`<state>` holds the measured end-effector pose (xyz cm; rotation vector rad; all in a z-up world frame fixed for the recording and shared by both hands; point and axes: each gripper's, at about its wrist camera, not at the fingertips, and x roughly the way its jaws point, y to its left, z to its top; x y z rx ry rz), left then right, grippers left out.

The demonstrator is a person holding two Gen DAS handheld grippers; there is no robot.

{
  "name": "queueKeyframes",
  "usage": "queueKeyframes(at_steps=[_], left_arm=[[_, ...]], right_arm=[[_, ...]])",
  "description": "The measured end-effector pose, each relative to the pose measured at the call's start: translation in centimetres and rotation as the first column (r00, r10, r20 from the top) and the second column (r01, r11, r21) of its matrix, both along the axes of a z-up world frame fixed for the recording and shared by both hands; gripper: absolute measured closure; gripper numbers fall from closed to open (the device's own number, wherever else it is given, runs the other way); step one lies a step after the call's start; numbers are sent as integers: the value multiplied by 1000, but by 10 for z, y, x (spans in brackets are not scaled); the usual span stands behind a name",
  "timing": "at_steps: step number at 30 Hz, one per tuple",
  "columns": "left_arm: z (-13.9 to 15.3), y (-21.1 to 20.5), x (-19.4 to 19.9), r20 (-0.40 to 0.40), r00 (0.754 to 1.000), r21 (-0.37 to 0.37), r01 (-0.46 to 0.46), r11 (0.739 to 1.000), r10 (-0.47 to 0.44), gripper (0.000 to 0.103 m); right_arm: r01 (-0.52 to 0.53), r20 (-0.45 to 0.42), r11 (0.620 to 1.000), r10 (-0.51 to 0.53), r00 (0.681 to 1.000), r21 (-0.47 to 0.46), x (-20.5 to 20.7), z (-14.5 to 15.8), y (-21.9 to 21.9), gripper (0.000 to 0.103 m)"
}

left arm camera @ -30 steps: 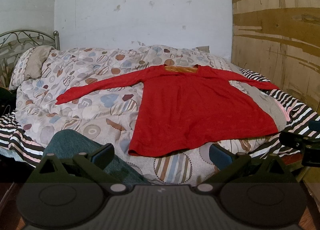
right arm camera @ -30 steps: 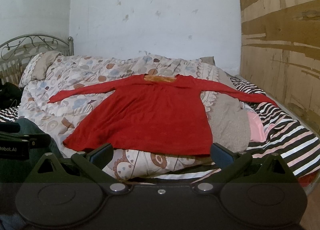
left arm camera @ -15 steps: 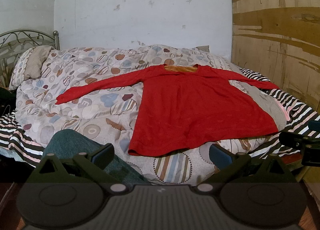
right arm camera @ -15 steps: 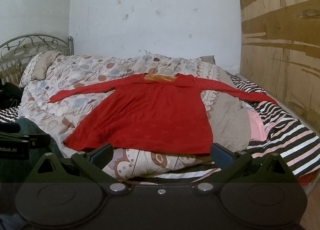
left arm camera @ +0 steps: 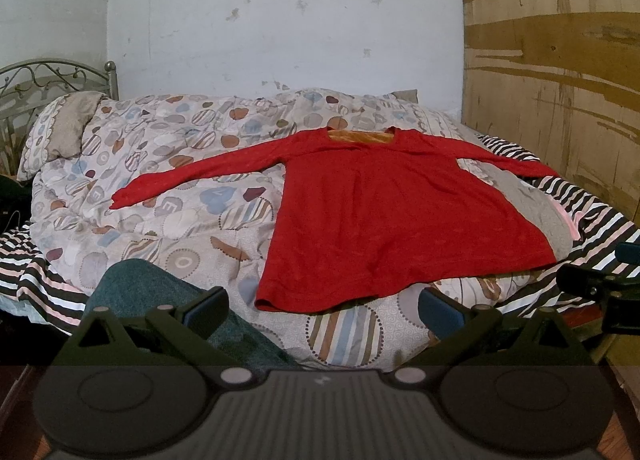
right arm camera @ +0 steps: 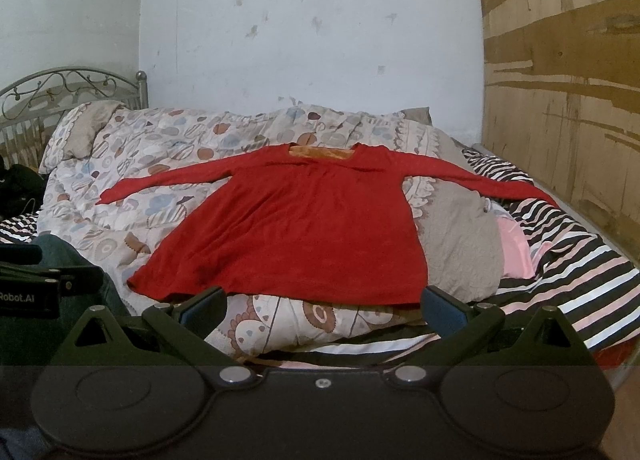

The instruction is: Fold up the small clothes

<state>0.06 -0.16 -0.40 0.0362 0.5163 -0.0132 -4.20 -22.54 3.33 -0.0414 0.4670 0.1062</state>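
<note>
A red long-sleeved top [left arm camera: 392,216] lies flat and spread out on the bed, neck away from me, both sleeves stretched to the sides; it also shows in the right wrist view [right arm camera: 296,228]. My left gripper [left arm camera: 322,310] is open and empty, hovering just before the top's near hem. My right gripper [right arm camera: 322,310] is open and empty, also just short of the hem. The right gripper's side shows at the right edge of the left wrist view [left arm camera: 600,288]. The left gripper's side shows at the left edge of the right wrist view [right arm camera: 36,284].
A patterned quilt [left arm camera: 168,188] covers the bed, over a striped sheet [right arm camera: 580,260]. Grey and pink cloth [right arm camera: 464,244] lies right of the top. A teal-trousered knee [left arm camera: 132,284] is at the lower left. A metal headboard [right arm camera: 60,88] stands left, wooden panels [right arm camera: 560,80] right.
</note>
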Motion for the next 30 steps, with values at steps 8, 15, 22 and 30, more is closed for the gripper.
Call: queueKeyframes(at_steps=[8, 15, 22, 30], left_arm=[[3, 6, 33, -56, 998, -42, 38, 998, -40, 0], [41, 5, 118, -28, 999, -21, 34, 999, -35, 0], [37, 2, 236, -19, 999, -49, 30, 998, -31, 0], [-3, -8, 347, 7, 998, -123, 68, 990, -68, 0]], right_arm=[[30, -109, 999, -27, 994, 29, 23, 8, -2, 0], [92, -157, 982, -66, 985, 163, 98, 17, -43, 0], [178, -30, 969, -175, 984, 169, 186, 13, -104, 0], [389, -36, 876, -396, 918, 285, 316, -2, -237, 0]])
